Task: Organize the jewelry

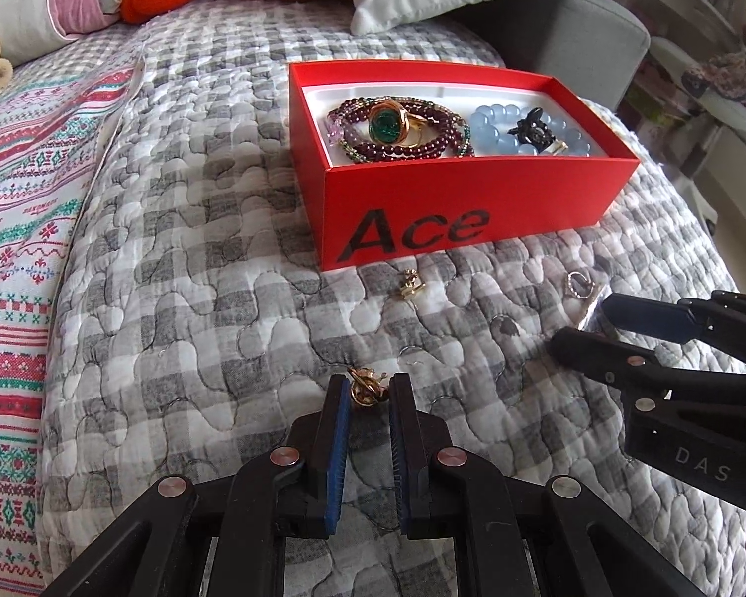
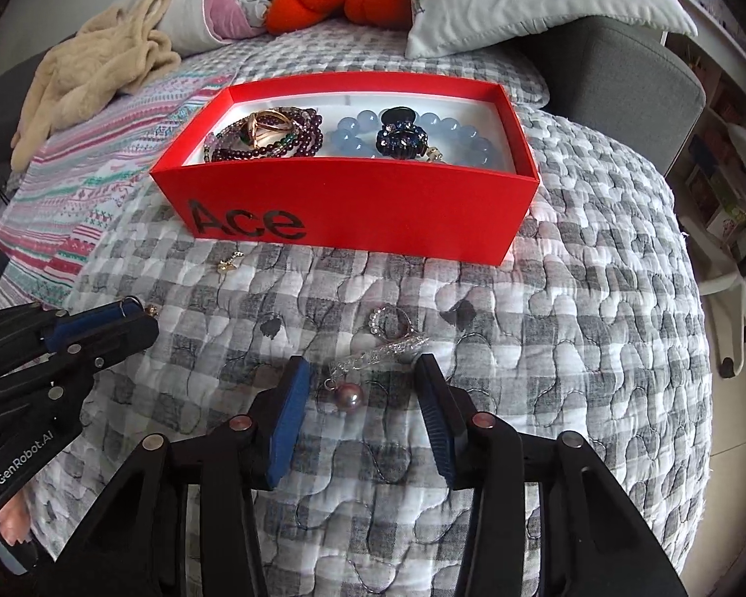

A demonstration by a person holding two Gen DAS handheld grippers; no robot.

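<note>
We see the left gripper pinching a small gold earring in front of the red box – its shape hard to make out – while the right gripper hangs half open around a pearl pin on the quilt, not touching it.

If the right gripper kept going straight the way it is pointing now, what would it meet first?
Most likely the pearl pendant lying on the quilt between the open right gripper fingers; depth is uncertain.

Bracelets and hair clip inside box on quilt; earring and ring before it.
</note>
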